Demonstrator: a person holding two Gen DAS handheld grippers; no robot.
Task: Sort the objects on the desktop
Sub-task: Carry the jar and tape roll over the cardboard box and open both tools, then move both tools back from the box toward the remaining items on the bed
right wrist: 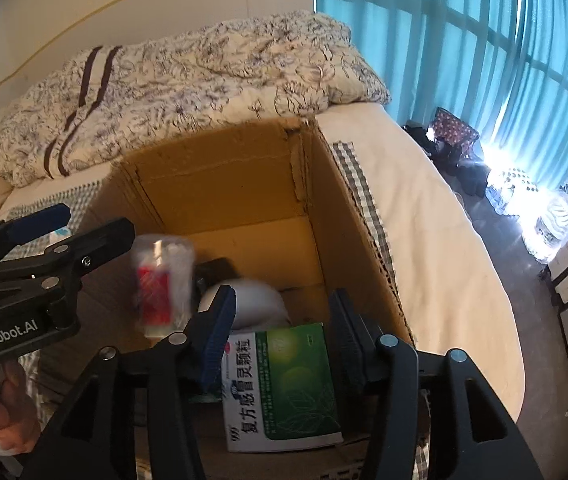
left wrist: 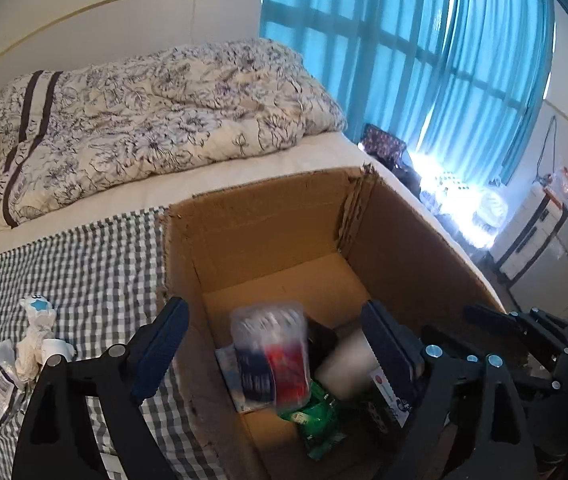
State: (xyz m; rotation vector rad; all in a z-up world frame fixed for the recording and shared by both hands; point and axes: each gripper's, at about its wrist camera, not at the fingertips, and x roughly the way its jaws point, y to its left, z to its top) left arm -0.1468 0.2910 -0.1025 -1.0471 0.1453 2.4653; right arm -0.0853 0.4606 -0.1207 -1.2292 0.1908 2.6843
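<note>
Over the cardboard box (left wrist: 268, 220) on the bed, your left gripper (left wrist: 272, 340) has its jaws wide open and a clear cotton swab tub (left wrist: 272, 348), blurry, looks like it's dropping in. Your right gripper (right wrist: 284, 336) is open too, right above the green medicine box (right wrist: 284, 384) already inside. Judging by this you're well along, but a few small bits (left wrist: 24, 352) on the checked cloth (left wrist: 104, 264) are left.

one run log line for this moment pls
left hand-held gripper: open over cardboard box | clear container: blurred, inside box opening | right hand-held gripper: open above green medicine box
</note>
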